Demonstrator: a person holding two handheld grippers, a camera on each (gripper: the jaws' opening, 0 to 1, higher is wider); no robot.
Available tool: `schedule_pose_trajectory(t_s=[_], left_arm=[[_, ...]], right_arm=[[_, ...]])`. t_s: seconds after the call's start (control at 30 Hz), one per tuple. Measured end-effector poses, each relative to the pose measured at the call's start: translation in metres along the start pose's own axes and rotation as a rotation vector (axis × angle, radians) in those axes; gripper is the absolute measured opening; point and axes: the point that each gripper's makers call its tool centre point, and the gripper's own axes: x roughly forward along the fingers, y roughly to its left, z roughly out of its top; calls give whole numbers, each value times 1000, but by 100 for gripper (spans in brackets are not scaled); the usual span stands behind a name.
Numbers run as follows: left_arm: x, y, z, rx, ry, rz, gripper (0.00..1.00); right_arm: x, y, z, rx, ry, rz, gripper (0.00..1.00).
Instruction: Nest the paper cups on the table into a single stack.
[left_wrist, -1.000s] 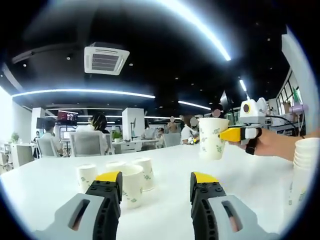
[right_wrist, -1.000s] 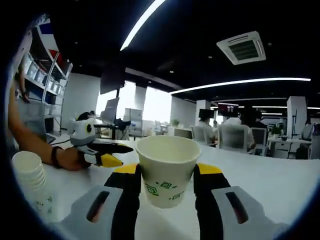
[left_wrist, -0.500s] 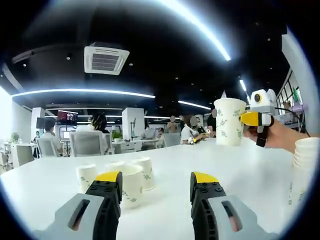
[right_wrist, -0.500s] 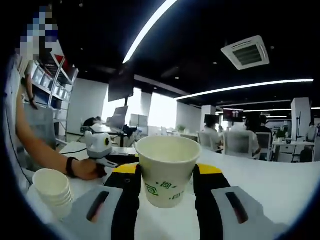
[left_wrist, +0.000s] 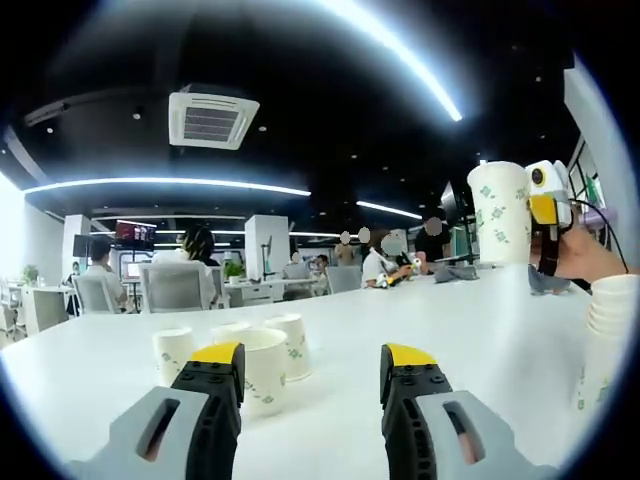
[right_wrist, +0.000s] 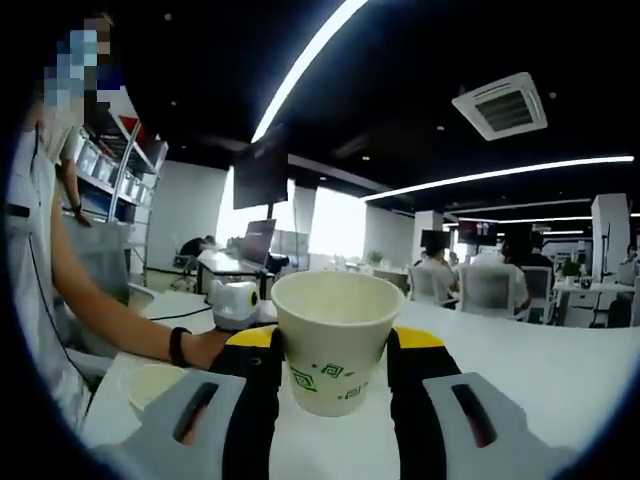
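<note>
Left gripper view looks across a white table (left_wrist: 480, 330). The left gripper (left_wrist: 312, 375) stands with its yellow-tipped jaws apart and nothing between them, low over the tabletop. Just beyond its jaw at 7 o'clock sits a cluster of loose paper cups (left_wrist: 262, 362), upright and close together, white with a green leaf print; whether they touch one another I cannot tell. At 3 o'clock, at the table's near edge, stands a stack of nested cups (left_wrist: 610, 335). Above it, at 2 o'clock, the right gripper (left_wrist: 545, 210) is held in a hand (left_wrist: 590, 255), raised well clear of the table, with a printed paper cup (left_wrist: 500, 212) gripped upright in its jaws.

Right gripper view has the right gripper (right_wrist: 333, 345) clamped on that paper cup (right_wrist: 333, 335) by its sides, mouth up and empty. At 8 o'clock the rim of the nested stack (right_wrist: 152, 382) shows from above, below the cup. Just past it, the left gripper (right_wrist: 238, 305) is held by a hand wearing a dark wristband (right_wrist: 178, 345). Office desks, seated people and ceiling strip lights lie beyond the table.
</note>
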Motion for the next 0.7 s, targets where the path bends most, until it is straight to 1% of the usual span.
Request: schedule_pose_trajectory(t_s=[0.17, 0.27, 0.4, 0.6, 0.7], left_arm=[[1, 2, 0, -2, -1, 1, 58], [1, 1, 0, 0, -2, 0, 58], [0, 2, 0, -1, -3, 3, 58], [-1, 5, -1, -6, -3, 12, 58], [0, 8, 0, -7, -6, 15, 58]], right_arm=[[-9, 9, 16, -18, -14, 8, 44], [-13, 18, 23, -8, -37, 27, 44], [-17, 29, 26, -8, -47, 43, 44], [-25, 47, 32, 27, -74, 76, 44], [-29, 58, 32, 27, -74, 83, 44]])
